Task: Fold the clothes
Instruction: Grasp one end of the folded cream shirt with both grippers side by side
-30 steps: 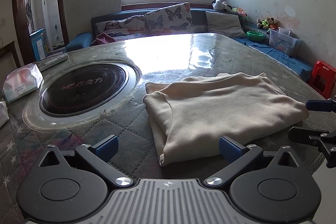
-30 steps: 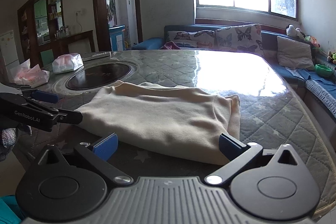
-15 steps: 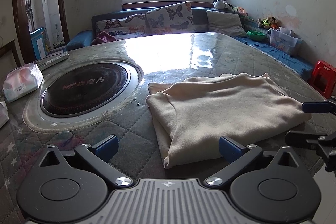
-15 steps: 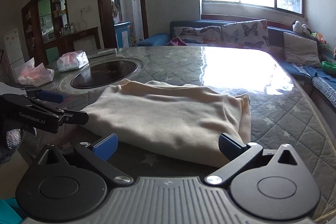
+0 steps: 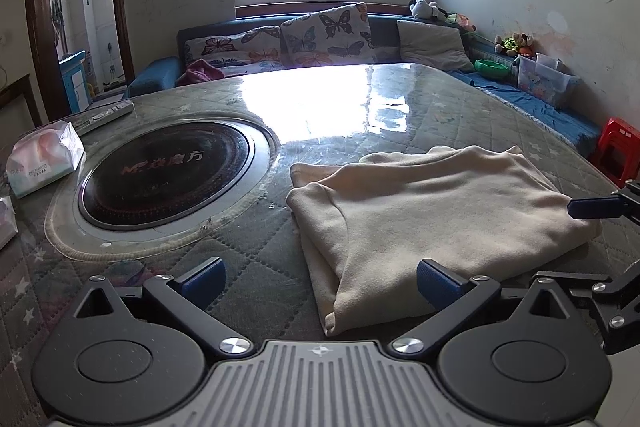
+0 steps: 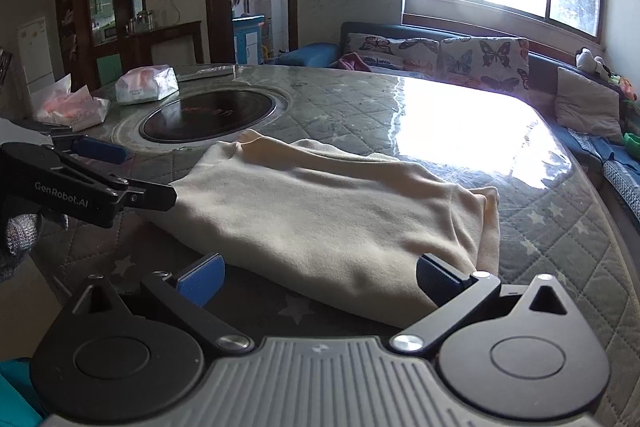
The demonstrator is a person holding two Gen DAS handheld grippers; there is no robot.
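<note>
My left hand-held gripper [image 5: 318, 281] is spread wide, both blue pads apart with nothing between them; it sits low at the near edge of the desk [image 5: 256, 267], and its right pad lies just in front of the near corner of the folded cream garment [image 5: 432, 223], whether touching the cloth I cannot tell. My right hand-held gripper [image 6: 318, 277] is equally wide and empty-handed, its right pad right up against the garment's front fold, its left pad over bare quilted cover. The garment [image 6: 332, 215] lies flat on the desk as a thick folded rectangle, beside the round black cooktop [image 5: 168, 173] set into the desk and apart from it. From the left wrist I see the right hand-held gripper at the far right, its blue pad at the garment's edge, and a red stool [image 5: 618, 153] down by the wall, plus one tissue pack [image 5: 44, 157] and a remote [image 5: 106, 115] beyond the cooktop. The right wrist gives me what the left cannot: the left hand-held gripper from the side, with its open fingers [image 6: 100, 151] one above the other at the garment's left edge, a gloved hand [image 6: 20, 239] behind it, two tissue packs [image 6: 146, 85], and the dark cabinet [image 6: 104, 7] and doorway behind.
</note>
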